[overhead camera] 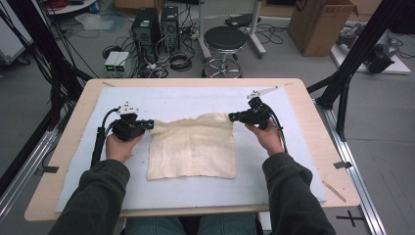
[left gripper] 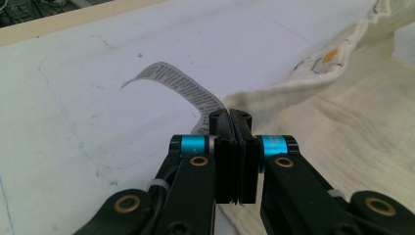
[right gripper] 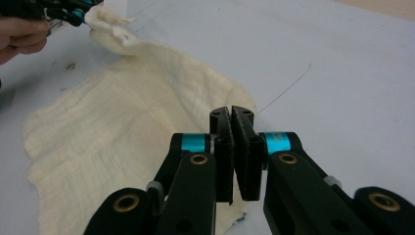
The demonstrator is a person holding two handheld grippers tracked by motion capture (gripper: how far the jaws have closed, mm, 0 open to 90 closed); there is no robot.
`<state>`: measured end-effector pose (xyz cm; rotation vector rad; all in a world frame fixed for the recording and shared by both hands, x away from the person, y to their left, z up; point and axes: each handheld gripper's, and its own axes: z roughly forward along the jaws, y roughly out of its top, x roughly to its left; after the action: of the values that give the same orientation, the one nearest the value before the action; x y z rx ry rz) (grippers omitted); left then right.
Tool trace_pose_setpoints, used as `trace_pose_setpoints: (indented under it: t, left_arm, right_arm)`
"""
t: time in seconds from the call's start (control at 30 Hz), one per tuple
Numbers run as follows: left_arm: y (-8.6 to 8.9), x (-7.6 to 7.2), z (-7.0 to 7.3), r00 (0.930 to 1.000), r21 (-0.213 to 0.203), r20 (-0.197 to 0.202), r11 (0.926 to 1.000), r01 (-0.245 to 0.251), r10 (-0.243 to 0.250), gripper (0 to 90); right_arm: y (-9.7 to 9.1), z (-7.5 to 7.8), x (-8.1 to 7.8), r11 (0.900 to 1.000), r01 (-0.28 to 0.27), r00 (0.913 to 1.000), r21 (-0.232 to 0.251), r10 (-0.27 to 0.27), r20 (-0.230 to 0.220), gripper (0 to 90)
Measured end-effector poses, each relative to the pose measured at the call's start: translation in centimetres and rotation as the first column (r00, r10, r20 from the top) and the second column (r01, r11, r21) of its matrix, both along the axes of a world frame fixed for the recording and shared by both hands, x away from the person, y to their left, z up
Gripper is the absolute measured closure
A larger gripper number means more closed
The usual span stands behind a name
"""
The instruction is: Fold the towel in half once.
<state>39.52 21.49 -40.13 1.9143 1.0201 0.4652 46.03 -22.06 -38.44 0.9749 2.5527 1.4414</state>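
A cream cloth [overhead camera: 192,147] lies spread on the white mat [overhead camera: 195,193], its far edge pulled between both grippers. My left gripper [overhead camera: 148,124] is shut on the cloth's far left corner. In the left gripper view the jaws [left gripper: 230,115] are pressed together on that corner of the cloth [left gripper: 342,127], and a printed care label [left gripper: 181,84] curls out past them. My right gripper [overhead camera: 231,117] is shut on the far right corner. In the right gripper view its jaws [right gripper: 231,112] pinch the cloth [right gripper: 122,132], and the left gripper [right gripper: 73,13] holds the other corner at the top left.
The mat covers most of a wooden table [overhead camera: 313,122]. On the floor beyond the table stand a black stool [overhead camera: 224,40], two computer towers [overhead camera: 156,27] amid cables, and a cardboard box [overhead camera: 320,22]. Black frame posts [overhead camera: 359,49] rise at both sides.
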Motion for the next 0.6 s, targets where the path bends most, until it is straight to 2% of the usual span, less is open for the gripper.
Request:
trace_pose_setpoints:
  t: [0.23,0.33,0.53,0.6]
  left_arm:
    - [0.2,-1.5,0.1,0.9995,0.019,0.008,0.9994,0.030,-0.030,88.4]
    - [0.1,-2.1,0.3,0.9989,0.019,0.026,0.9991,0.039,-0.039,88.4]
    - [0.0,-3.1,-0.2,0.9982,0.021,0.017,0.9981,0.058,-0.058,88.4]
    - [-0.1,-3.4,-0.2,0.9974,0.038,0.014,0.9968,0.070,-0.071,88.3]
  right_arm:
    - [-0.1,-0.4,-1.2,0.9996,-0.027,0.9996,-0.006,0.027,0.004,87.8]
    - [-0.1,-0.3,-1.7,0.9997,-0.026,0.9997,0.001,0.026,0.000,87.8]
    - [-0.3,-0.9,-2.6,0.9989,-0.044,0.9989,-0.017,0.044,-0.016,87.8]
    - [-0.5,-0.8,-2.8,0.9986,-0.052,0.9985,-0.011,0.052,-0.020,87.8]
